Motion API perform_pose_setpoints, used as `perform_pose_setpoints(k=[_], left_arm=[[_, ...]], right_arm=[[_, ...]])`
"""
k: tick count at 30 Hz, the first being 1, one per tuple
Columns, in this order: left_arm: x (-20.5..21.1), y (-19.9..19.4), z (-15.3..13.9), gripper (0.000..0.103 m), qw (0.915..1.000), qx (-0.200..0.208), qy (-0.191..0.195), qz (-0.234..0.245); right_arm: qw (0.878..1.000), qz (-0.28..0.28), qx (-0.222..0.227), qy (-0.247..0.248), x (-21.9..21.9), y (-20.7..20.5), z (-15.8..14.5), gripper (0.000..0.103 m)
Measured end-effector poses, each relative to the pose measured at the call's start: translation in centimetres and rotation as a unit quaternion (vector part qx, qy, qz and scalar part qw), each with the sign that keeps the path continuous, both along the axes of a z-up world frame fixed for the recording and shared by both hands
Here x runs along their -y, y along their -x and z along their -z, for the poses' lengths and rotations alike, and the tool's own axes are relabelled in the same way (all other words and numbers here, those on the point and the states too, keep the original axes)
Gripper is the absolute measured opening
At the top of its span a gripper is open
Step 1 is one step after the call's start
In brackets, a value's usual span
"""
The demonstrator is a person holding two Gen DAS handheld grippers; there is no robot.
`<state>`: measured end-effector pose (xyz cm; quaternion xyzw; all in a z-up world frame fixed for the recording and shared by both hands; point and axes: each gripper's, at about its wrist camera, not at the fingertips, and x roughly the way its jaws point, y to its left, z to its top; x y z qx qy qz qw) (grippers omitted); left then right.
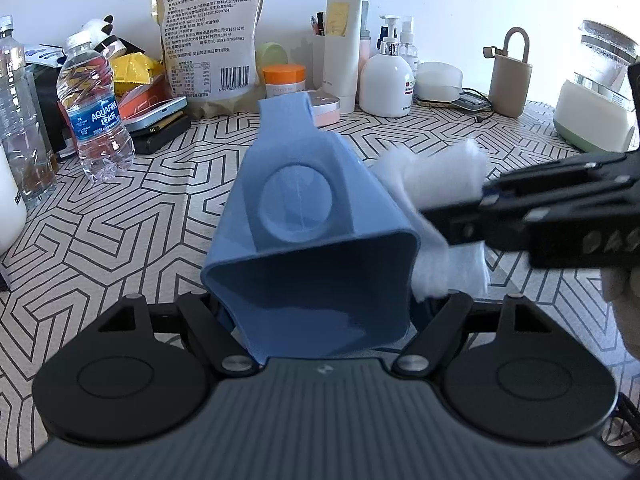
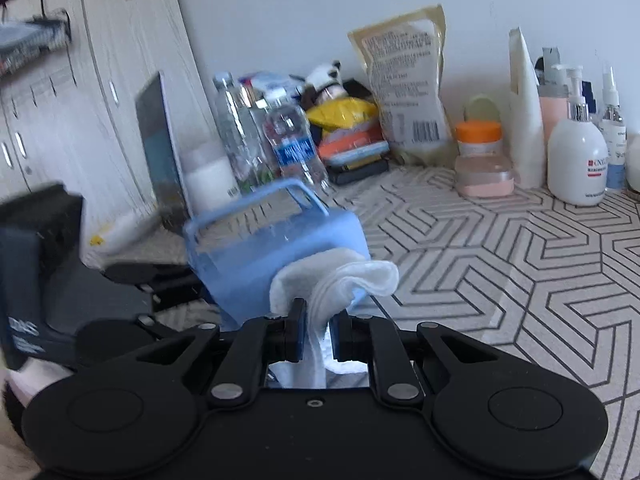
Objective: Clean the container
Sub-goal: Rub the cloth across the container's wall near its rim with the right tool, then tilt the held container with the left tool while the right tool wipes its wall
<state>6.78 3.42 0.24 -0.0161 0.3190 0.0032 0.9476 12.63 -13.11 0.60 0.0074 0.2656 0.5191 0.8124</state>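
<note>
Container (image 1: 312,240) against right gripper's (image 2: 320,332) cloth (image 2: 340,280)

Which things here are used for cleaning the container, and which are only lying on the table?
In use:
blue container, held in left tongs
white cloth, held in right tongs

Lying about:
water bottle
snack bag
orange-lidded jar
pump bottle

A lived-in home room, worktop (image 1: 160,208) wearing a geometric-patterned cloth, lotion pump bottle (image 1: 386,80) and cream tube (image 1: 341,40) crowding the white wall, snack bag (image 1: 212,32) leaning there, water bottle (image 1: 94,108) standing, pale cabinet doors (image 2: 80,100) showing alongside
</note>
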Motion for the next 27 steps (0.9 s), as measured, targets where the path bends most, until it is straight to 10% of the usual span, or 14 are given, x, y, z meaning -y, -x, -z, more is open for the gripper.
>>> perform_pose_setpoints(k=[27], left_arm=[[0.1,0.0,0.0,0.08,1.0,-0.002,0.0,-0.003]], right_arm=[[1.0,-0.006,0.005,-0.017,0.3,0.6,-0.4,0.017]])
